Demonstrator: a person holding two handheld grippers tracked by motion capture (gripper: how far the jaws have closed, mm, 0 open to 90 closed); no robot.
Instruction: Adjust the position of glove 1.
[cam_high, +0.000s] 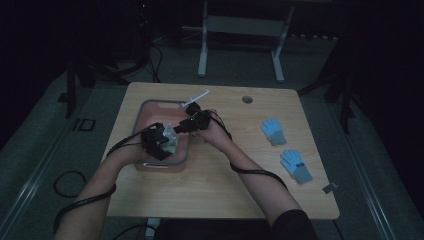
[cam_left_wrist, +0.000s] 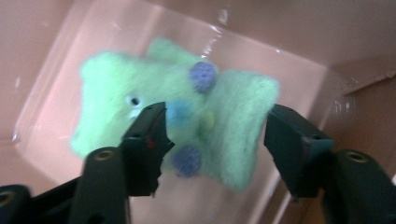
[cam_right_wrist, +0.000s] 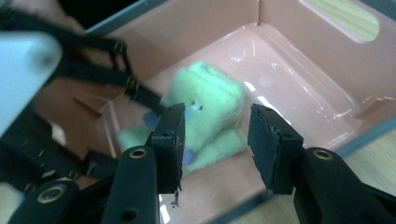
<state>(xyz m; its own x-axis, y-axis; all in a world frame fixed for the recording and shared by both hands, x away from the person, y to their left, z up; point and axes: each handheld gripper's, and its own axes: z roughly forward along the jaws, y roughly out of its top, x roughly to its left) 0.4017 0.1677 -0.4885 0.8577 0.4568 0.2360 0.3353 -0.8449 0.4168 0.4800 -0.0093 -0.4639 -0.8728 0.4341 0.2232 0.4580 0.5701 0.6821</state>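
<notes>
High view: a pale wooden counter (cam_high: 220, 190) carries a pink bin (cam_high: 146, 108) with a grey rim, and both forearms reach into it from the bottom of the picture. The left gripper (cam_high: 159, 141) and the right gripper (cam_high: 186, 125) meet over a small pale-green bundle, the green gloves (cam_high: 172, 141), lying inside the bin. Well apart on the counter's right side lie two blue gloves (cam_high: 273, 131), flat and untouched.

Left gripper view: the black jaws stand apart with nothing pressed between them. Beyond them the green gloves (cam_left_wrist: 173, 116) lie on the bin's glossy floor (cam_left_wrist: 289, 60), a fuzzy, knitted-looking heap dotted with purple and blue buttons or pompoms. The picture is blurred, so I cannot tell whether a pad brushes the fabric.

Right gripper view: these jaws are also parted, aimed at the same green gloves (cam_right_wrist: 205, 116), which sit near the bin's middle, with the left gripper (cam_right_wrist: 93, 79) close beside them. No pad presses on the fabric.

By my judgement the gloves are light, soft and limp: they will fold and sag when lifted, and will not break or slip much, since the nap gives the pads purchase. A pinch on a doubled thickness near the cuff or the middle should hold better than one loose fingertip. The bin's walls are smooth, stiff plastic.
</notes>
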